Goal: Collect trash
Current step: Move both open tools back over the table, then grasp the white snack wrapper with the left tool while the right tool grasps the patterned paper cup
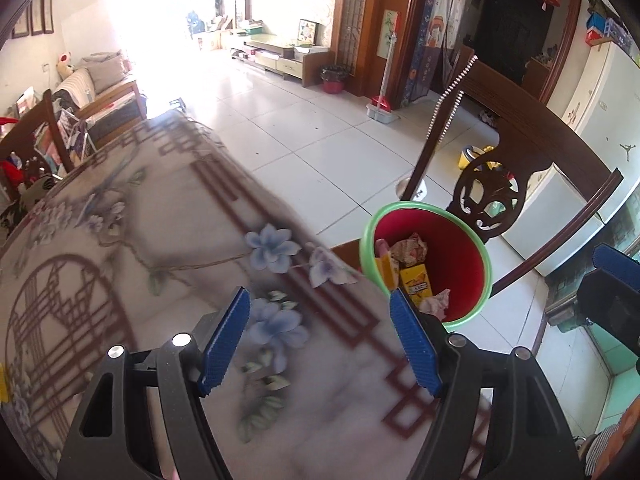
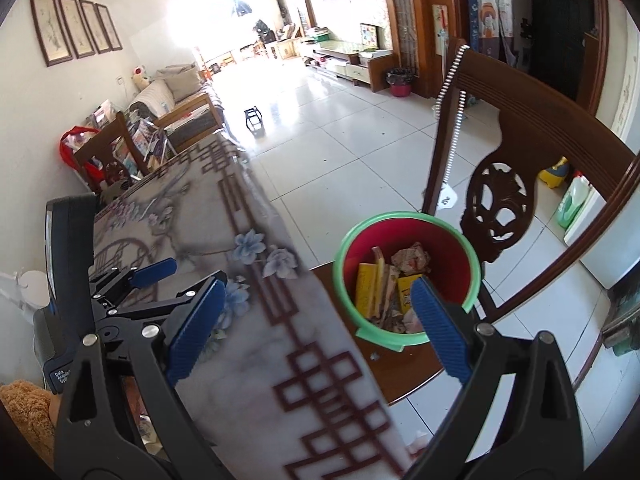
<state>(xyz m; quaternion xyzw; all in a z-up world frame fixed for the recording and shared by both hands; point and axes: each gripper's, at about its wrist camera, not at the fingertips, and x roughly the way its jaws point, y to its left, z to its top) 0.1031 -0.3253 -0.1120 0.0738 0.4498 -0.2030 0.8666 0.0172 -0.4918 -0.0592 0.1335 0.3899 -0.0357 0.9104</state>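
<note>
A red bin (image 1: pixel 452 248) with a green rim stands on a wooden chair seat (image 2: pixel 400 368) beside the table. Inside it lie yellow boxes (image 1: pixel 416 286) and crumpled paper (image 1: pixel 410 248). In the right wrist view the bin (image 2: pixel 440 248) shows the same yellow boxes (image 2: pixel 366 288) and crumpled paper (image 2: pixel 412 258). My left gripper (image 1: pixel 320 344) hovers open over the flowered tablecloth (image 1: pixel 120 280), left of the bin, with nothing between its pads. My right gripper (image 2: pixel 318 328) is open and empty, over the table edge and the bin's near rim. One of its pads (image 1: pixel 616 262) shows at the far right.
The carved chair back (image 2: pixel 504 200) rises behind the bin. A white fridge (image 1: pixel 600 100) stands to the right. Another chair (image 1: pixel 36 136) sits at the table's far left end. Tiled floor (image 1: pixel 300 120) runs to a sofa (image 1: pixel 100 80) and a TV cabinet (image 1: pixel 280 56).
</note>
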